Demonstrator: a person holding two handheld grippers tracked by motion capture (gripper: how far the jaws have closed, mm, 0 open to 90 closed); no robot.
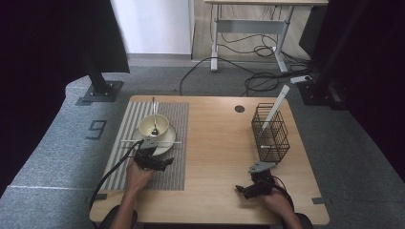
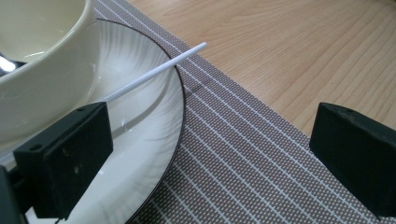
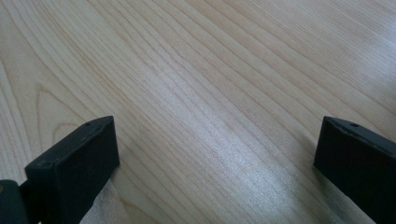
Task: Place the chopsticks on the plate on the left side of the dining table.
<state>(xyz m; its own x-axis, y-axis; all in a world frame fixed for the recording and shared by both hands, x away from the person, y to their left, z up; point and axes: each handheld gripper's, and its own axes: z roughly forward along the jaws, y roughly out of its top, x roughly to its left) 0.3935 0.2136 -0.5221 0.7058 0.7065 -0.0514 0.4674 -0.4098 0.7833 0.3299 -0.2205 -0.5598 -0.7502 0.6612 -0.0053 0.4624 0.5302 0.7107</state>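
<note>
The left claw (image 1: 154, 161) sits low at the near edge of the white plate (image 1: 168, 139), its jaws spread wide and holding nothing. In the left gripper view, one jaw hangs over the plate's rim (image 2: 180, 100) and the other over the striped placemat (image 2: 243, 158). A thin white stick (image 2: 154, 72) lies across the plate, its tip reaching out past the rim above the placemat; it runs between the jaws' line and the cream bowl (image 2: 37, 60), and no jaw touches it. From the high view, the bowl (image 1: 154, 125) stands on the plate with a metal spoon (image 1: 154, 117) in it, and the stick (image 1: 150, 141) lies crosswise just in front of the bowl.

The right claw (image 1: 244, 190) rests near the front of the wooden table (image 1: 215, 143), well apart from the plate, jaws wide and empty over bare wood. Behind it stands a black wire basket (image 1: 270, 133) holding another white stick (image 1: 277, 102) that leans upright.
</note>
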